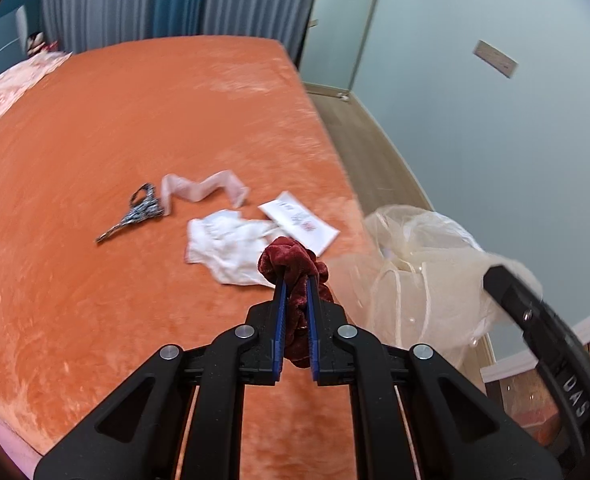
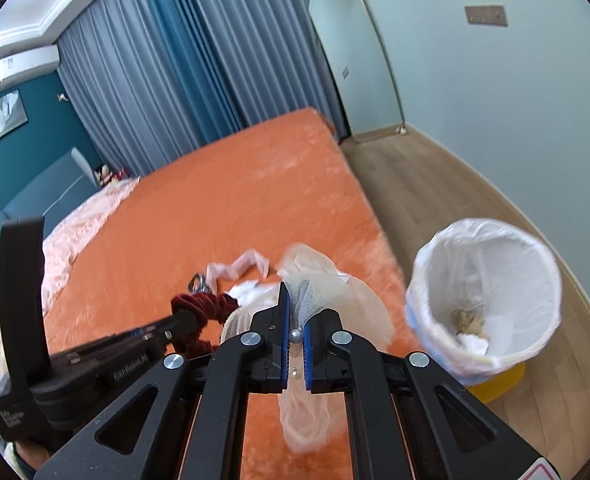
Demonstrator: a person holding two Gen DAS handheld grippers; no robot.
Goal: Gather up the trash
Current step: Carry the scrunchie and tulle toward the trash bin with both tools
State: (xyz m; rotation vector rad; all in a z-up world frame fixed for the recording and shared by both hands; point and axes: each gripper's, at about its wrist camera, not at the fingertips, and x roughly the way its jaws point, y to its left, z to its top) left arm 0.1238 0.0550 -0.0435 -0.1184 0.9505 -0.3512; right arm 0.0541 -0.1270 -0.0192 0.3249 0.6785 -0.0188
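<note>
Left wrist view: left claw [image 1: 295,280] clamped on dark red velvet scrunchie [image 1: 291,264], lifted above orange bed [image 1: 135,120]. On bed: white tissue [image 1: 227,246], paper slip [image 1: 301,220], pink strip [image 1: 203,188], patterned scissors [image 1: 135,216].

Right wrist view: right claw [image 2: 295,300] pinched on cream mesh scrunchie [image 2: 327,300] with pearl beads, over bed edge. Lined bin [image 2: 487,300] on floor right, scraps inside.

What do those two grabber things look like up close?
Both look alike. The left gripper and the right gripper are black plastic with blue fingers, round silver bolts at the joints and triangle-shaped holes in their arms. Seen from the right wrist, the left one carries small white lettering on its side, too blurred to read.
</note>
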